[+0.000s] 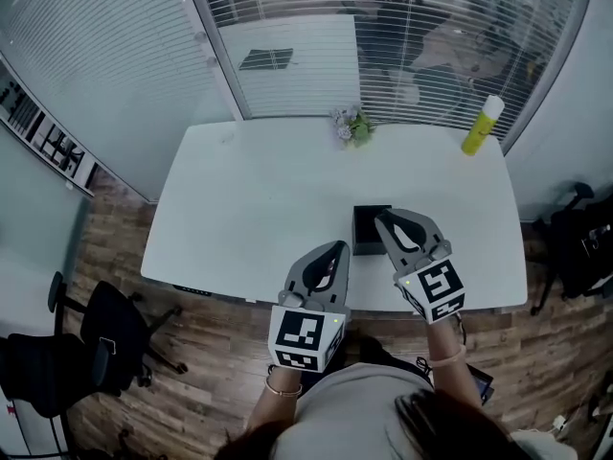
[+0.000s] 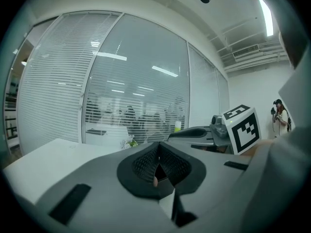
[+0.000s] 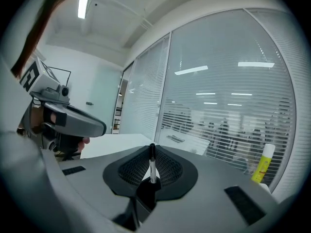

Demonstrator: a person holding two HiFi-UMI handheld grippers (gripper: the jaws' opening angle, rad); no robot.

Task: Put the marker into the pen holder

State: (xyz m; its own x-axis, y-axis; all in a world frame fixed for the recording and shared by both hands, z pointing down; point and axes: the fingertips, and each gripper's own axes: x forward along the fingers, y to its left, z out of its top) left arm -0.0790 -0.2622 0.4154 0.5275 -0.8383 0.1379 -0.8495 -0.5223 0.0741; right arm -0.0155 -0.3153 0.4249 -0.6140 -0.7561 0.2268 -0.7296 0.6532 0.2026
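A black square pen holder [image 1: 367, 230] stands near the front edge of the white table [image 1: 259, 199]. My right gripper [image 1: 391, 221] hovers just right of it, tips by its top rim. In the right gripper view the right gripper [image 3: 151, 154] is shut on a slim marker [image 3: 152, 168] with a white barrel and a black cap, which stands upright between the pads. The head view does not show the marker. My left gripper [image 1: 335, 254] hangs over the table's front edge, left of the holder. Its jaws [image 2: 157, 161] are shut with nothing in them.
A yellow bottle [image 1: 481, 126] stands at the table's far right corner, and a small flower bunch [image 1: 351, 126] sits at the far middle. Glass walls with blinds close off the back. A black office chair [image 1: 105, 338] stands on the wooden floor at the left.
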